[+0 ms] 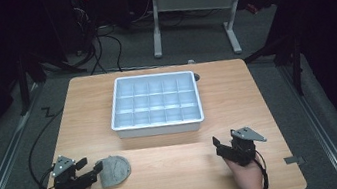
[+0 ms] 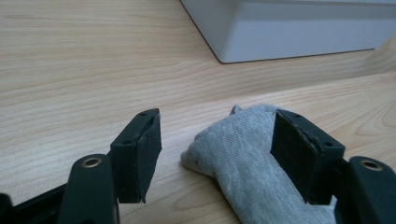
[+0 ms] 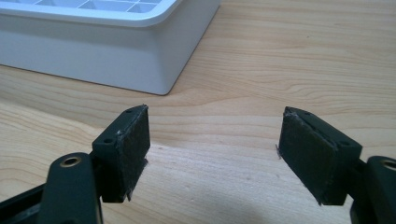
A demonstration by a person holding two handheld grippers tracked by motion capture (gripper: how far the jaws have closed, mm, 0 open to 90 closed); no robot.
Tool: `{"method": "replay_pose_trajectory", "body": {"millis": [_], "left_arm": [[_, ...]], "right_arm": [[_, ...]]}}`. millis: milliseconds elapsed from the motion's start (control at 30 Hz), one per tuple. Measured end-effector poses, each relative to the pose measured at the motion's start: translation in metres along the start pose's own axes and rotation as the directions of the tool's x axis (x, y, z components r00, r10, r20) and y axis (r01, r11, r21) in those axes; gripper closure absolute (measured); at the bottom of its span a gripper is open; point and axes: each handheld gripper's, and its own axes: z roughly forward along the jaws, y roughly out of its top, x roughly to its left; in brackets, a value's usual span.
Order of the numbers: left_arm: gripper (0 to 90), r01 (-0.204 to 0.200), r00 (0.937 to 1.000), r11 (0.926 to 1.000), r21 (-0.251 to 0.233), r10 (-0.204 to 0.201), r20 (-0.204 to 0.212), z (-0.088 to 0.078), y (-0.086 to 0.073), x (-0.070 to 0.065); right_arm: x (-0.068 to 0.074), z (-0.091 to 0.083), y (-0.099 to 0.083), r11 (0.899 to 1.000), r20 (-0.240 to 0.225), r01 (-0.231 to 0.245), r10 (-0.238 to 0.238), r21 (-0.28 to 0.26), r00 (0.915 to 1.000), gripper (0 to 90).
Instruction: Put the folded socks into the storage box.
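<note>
Wooden surface (image 1: 237, 94) with a tray and a cloth.
The white compartment tray (image 1: 159, 125) sits toward the far middle; the grey cloth (image 1: 114, 171) lies crumpled near the front left corner, well apart from the tray.

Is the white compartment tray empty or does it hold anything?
Empty: every compartment of the tray seen from the high view shows bare white floor.

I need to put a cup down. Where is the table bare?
Bare wood lies between the grey cloth and the right tool, and on both sides of the white tray. The near-left corner is crowded: left tool against the cloth.
</note>
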Motion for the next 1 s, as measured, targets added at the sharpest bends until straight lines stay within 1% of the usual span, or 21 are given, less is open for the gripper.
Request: {"method": "replay_pose_trajectory", "body": {"millis": [100,133,200,233,267,300,367,533,633,733,767,800,900,933,967,1000], "left_arm": [[34.0,0.001,1.0000,1.0000,0.004,-0.001,0.004,0.001,0.000,-0.001],[34.2,0.002,1.0000,1.0000,0.002,-0.002,0.006,0.002,0.000,-0.001],[34.6,0.009,0.9999,1.0000,-0.004,-0.009,0.011,0.005,0.000,-0.003],[34.9,0.009,0.9999,1.0000,-0.004,-0.009,0.011,0.005,0.000,-0.003],[35.0,0.008,0.9999,1.0000,0.004,-0.008,0.009,0.007,-0.001,-0.003],[35.0,0.008,0.9999,1.0000,0.004,-0.008,0.009,0.007,-0.001,-0.003],[35.0,0.004,1.0000,1.0000,0.009,-0.004,0.008,0.007,-0.002,-0.003],[35.8,-0.002,1.0000,1.0000,0.008,0.002,0.006,0.005,-0.002,-0.003],[36.0,-0.009,1.0000,0.9999,0.006,0.009,0.003,0.004,-0.003,-0.002],[35.2,-0.018,0.9998,0.9998,0.004,0.018,-0.006,0.004,-0.005,-0.002],[33.2,-0.016,0.9998,0.9999,0.001,0.016,-0.014,0.005,-0.006,-0.002],[31.8,-0.016,0.9998,0.9999,0.001,0.016,-0.014,0.005,-0.006,-0.002],[31.9,-0.014,0.9998,0.9999,0.006,0.014,-0.012,0.005,-0.005,-0.002],[32.1,-0.018,0.9998,0.9998,0.007,0.018,-0.010,0.004,-0.005,-0.003],[32.5,-0.022,0.9997,0.9997,0.007,0.022,-0.007,0.003,-0.004,-0.003],[32.5,-0.024,0.9997,0.9997,0.008,0.024,-0.001,0.003,-0.004,-0.003]], "right_arm": [[-0.001,-0.002,-0.002,1.000,0.008,0.006,-0.006,0.002,0.9999,25.2],[-0.004,-0.003,-0.006,1.000,0.014,0.004,-0.005,0.011,0.9999,25.7],[-0.009,-0.005,-0.008,1.000,0.017,-0.004,0.003,0.010,0.9998,26.2],[-0.009,-0.005,-0.008,1.000,0.017,-0.004,0.003,0.010,0.9998,26.2],[-0.012,-0.007,-0.008,1.000,0.020,-0.017,0.017,0.001,0.9996,26.6],[-0.013,-0.007,-0.008,1.000,0.022,-0.021,0.021,-0.001,0.9995,26.7],[-0.013,-0.008,-0.008,1.000,0.022,-0.022,0.022,-0.003,0.9995,26.8],[-0.013,-0.004,-0.008,1.000,0.016,-0.007,0.007,0.004,0.9998,28.1],[-0.012,-0.003,-0.007,1.000,0.010,0.001,-0.001,-0.003,1.0000,28.1],[-0.010,-0.003,-0.006,1.000,0.004,0.013,-0.013,-0.014,0.9999,28.1],[-0.008,-0.003,-0.006,1.000,0.004,0.022,-0.022,-0.015,0.9998,28.1],[-0.008,-0.003,-0.006,1.000,0.004,0.022,-0.022,-0.015,0.9998,28.1],[-0.005,-0.001,-0.006,0.999,-0.004,0.040,-0.040,-0.013,0.9992,27.1],[-0.004,-0.001,-0.004,0.998,-0.006,0.053,-0.053,-0.013,0.9986,26.9],[-0.003,-0.002,-0.001,0.996,0.002,0.085,-0.085,-0.003,0.9964,26.5],[-0.003,-0.002,0.000,0.995,0.007,0.098,-0.098,0.009,0.9951,26.3]]}}
